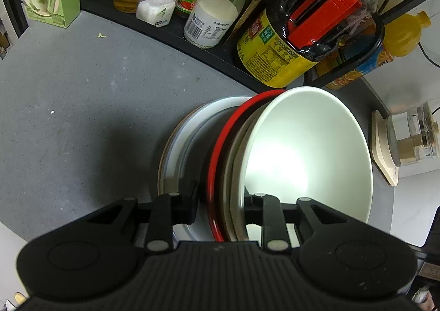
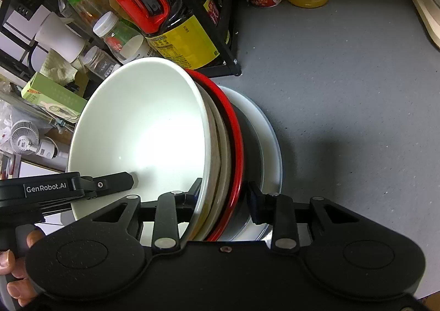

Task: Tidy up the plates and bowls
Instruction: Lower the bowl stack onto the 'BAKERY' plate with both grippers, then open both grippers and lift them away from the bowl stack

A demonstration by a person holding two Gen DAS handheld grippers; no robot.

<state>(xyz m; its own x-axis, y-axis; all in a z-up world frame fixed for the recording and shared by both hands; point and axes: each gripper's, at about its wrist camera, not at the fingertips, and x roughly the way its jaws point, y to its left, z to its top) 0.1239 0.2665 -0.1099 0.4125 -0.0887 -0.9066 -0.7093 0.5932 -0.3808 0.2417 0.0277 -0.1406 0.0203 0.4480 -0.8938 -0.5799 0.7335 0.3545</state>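
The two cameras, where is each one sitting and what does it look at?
Left wrist: sits on the left gripper, looks along its fingers down at the stacked dishes topped by a white ceramic bowl; only gripper shows.
Right wrist: sits on the right gripper, faces the same stack; left gripper, person's fingers show.
Shared: bowl, red-rimmed bowl, grey countertop.
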